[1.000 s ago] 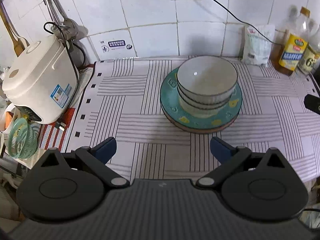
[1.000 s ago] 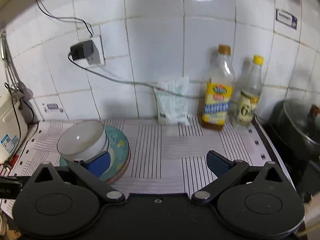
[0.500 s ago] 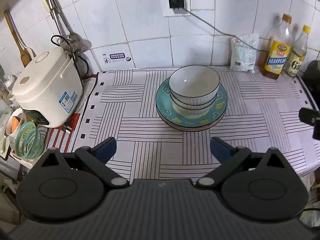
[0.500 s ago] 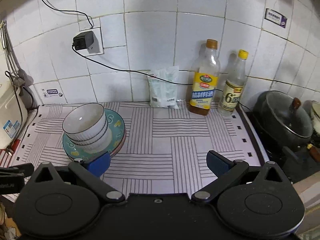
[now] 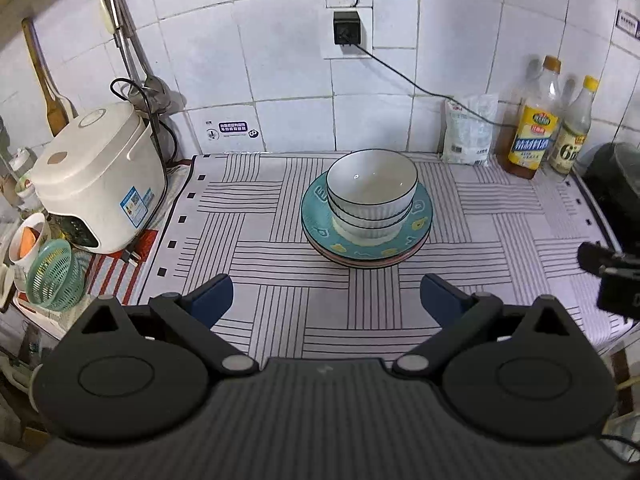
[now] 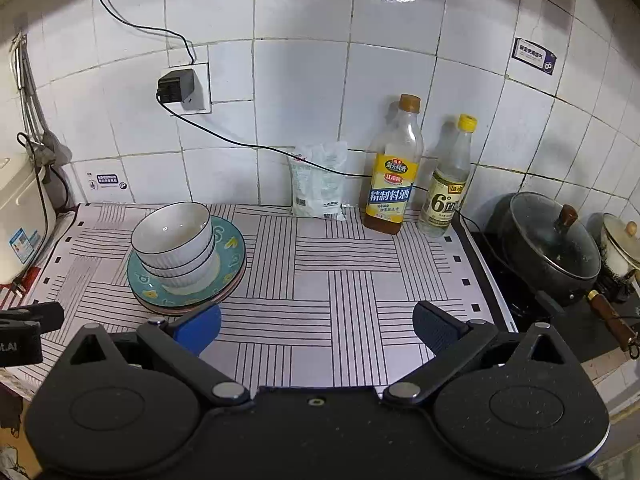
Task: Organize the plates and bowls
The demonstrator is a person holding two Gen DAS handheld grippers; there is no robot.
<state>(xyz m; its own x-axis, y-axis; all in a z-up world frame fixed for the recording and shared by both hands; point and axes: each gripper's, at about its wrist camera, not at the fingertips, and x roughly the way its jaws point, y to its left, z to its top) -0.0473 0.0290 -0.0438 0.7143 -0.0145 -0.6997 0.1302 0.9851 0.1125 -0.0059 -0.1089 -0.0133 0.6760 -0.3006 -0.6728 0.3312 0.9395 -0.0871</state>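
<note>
Stacked white ribbed bowls [image 5: 372, 196] sit nested on a teal patterned plate [image 5: 320, 224], which lies on a pinkish plate beneath, in the middle of the striped counter cloth. The same stack of bowls [image 6: 176, 244] and the plate [image 6: 232, 248] show at the left in the right wrist view. My left gripper [image 5: 326, 300] is open and empty, held back from the stack above the front of the counter. My right gripper [image 6: 316, 326] is open and empty, to the right of the stack.
A white rice cooker [image 5: 96, 176] stands at the left with a green basket [image 5: 54, 276] beside it. A white bag [image 6: 318, 184] and two bottles [image 6: 394, 172] stand by the tiled wall. A lidded black pot [image 6: 548, 244] sits on the stove at right.
Both grippers have pulled back and up from the stack, so the bowls and plates look smaller and farther. The stack has not moved. Both grippers stay open.
</note>
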